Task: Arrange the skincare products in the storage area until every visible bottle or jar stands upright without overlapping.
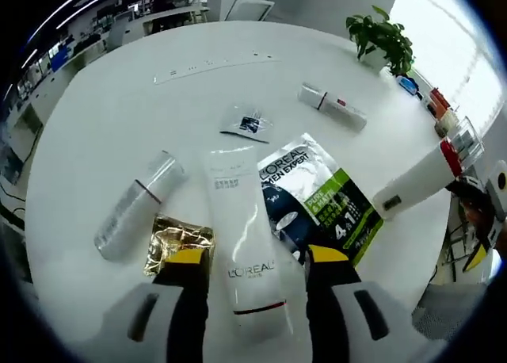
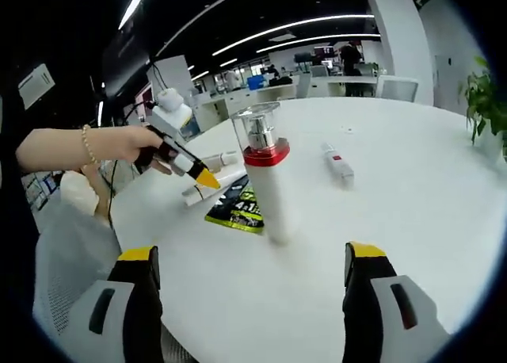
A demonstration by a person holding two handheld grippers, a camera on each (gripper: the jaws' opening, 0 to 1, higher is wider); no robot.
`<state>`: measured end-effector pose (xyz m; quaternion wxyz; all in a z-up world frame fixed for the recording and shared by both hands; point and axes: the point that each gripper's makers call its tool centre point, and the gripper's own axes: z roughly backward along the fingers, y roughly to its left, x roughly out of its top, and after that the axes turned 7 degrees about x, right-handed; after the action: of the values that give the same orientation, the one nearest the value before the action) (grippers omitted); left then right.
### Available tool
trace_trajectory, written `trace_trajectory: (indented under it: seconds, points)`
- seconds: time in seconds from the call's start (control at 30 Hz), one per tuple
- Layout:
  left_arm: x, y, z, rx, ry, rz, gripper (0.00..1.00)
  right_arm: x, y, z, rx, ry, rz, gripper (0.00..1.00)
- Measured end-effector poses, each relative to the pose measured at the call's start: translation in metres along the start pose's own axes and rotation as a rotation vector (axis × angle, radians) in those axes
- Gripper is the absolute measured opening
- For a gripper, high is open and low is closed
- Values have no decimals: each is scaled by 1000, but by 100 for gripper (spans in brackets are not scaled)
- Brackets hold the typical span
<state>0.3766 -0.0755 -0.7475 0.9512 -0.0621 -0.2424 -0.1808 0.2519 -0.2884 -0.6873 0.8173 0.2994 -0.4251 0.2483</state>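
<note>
White L'Oreal tube [image 1: 247,248] lies flat between the left gripper's [image 1: 257,260] wide, empty jaws.

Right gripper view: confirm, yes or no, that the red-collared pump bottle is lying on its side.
No, the red-collared pump bottle stands upright on the white table, beyond the open right gripper.

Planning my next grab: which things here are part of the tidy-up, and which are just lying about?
Job:
standing bottle
white tube
clear bottle
small tube

Lying about:
green packet
gold sachet
small sachet
plant
power strip
</note>
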Motion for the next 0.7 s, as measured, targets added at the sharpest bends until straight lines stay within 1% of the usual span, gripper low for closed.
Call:
trace_trajectory:
  seconds: [0.03, 0.1, 0.23, 0.4, 0.53, 0.57, 0.6, 0.7]
  points:
    - [2, 1, -1, 1, 0, -5, 41, -1, -1, 1, -3, 1, -2, 96]
    - [10, 6, -8, 11, 9, -9, 41, -2, -2, 1, -6, 1, -7, 96]
    - [16, 9, -16, 16, 42, -10, 41, -3, -2, 0, -7, -1, -19, 96]
    - [21, 10, -26, 27, 61, -26, 39, -3, -3, -1, -6, 2, -19, 96]
    - [21, 9, -31, 30, 79, -45, 36, -3, -4, -1, -11, -1, -24, 95]
    - [21, 15, -31, 63, 88, -71, 35, -2, -4, -1, -12, -1, -23, 95]
    - [22, 12, -32, 42, 91, -65, 35, -2, -4, -2, -12, -1, -22, 95]
    - [20, 9, -27, 46, 98, -67, 35, -3, -4, -2, -12, -2, -25, 95]
